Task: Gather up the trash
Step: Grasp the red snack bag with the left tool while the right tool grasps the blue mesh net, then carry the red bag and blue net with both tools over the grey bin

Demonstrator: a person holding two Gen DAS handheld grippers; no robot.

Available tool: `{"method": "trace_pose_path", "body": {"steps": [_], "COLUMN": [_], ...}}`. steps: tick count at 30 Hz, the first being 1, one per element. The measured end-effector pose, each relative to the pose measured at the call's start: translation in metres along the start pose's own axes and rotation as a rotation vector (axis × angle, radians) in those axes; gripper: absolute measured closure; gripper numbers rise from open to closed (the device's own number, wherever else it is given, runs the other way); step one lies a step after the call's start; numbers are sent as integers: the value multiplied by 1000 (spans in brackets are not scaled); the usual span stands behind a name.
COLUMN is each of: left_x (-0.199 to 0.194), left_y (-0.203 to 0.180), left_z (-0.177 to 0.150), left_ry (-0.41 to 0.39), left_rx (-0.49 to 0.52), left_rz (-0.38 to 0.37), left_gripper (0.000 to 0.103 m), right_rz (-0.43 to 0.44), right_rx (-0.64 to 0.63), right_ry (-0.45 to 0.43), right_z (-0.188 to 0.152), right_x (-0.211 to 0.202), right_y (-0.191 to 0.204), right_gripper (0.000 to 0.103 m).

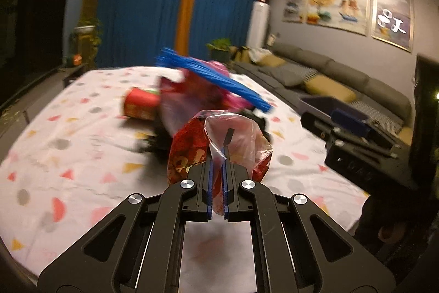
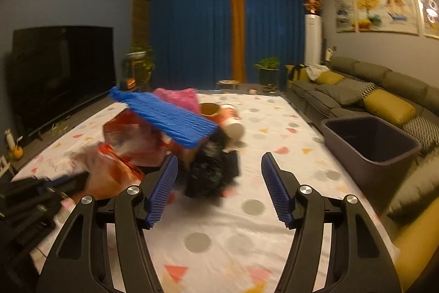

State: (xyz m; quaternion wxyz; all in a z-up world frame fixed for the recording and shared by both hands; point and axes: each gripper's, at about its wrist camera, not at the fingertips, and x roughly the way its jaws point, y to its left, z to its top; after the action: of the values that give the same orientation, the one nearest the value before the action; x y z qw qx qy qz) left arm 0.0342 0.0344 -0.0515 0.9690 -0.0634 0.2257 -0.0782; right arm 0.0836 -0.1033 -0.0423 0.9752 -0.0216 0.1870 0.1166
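Note:
My left gripper [image 1: 218,153] is shut on a red and clear plastic wrapper [image 1: 219,139] and holds it above the table. Behind it lies a trash pile: a blue foam net sheet [image 1: 214,78], a red paper cup [image 1: 141,103] on its side, pink plastic [image 1: 219,67] and a black crumpled bag [image 1: 156,142]. My right gripper [image 2: 218,158] is open and empty, just in front of the black bag [image 2: 211,172]. The blue sheet [image 2: 167,117], a red plastic bag [image 2: 131,139], pink plastic [image 2: 178,98] and a tipped cup [image 2: 233,122] lie beyond. The left gripper shows at the left edge [image 2: 33,199].
The table wears a white cloth with coloured shapes [image 2: 247,232]. A dark grey bin [image 2: 370,144] stands at its right edge, by a grey sofa with yellow cushions [image 2: 384,100]. A TV [image 2: 63,73] is at the left. The right gripper's body [image 1: 356,139] shows at right.

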Motion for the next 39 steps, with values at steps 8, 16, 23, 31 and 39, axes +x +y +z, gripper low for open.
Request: {"method": "trace_pose_path", "body": {"steps": [8,16,23,31,39], "left_x": [-16,-13,-11,-17,-16], "left_y": [49,58,58,40,5], "left_z": [9,12,14,23,32], "left_ry": [-28,-28,-35,-58,-79], "left_rx": [-113,-134,-136,-112,-55], "left_rz": [77,66,60,48,4], "left_gripper": [98,98,98,98,98], "right_rz": [18,17,4,-2,-17], "right_rx": [-121,-172,-126,-57,-5], "right_ry": [2,36,-20,-87,-110], "right_z": [12,23,24,29,26], "right_x": [37,73,49,5,-28], "right_y": [44,54,34,9,-17], "right_gripper": [44,88,95,95,95]}}
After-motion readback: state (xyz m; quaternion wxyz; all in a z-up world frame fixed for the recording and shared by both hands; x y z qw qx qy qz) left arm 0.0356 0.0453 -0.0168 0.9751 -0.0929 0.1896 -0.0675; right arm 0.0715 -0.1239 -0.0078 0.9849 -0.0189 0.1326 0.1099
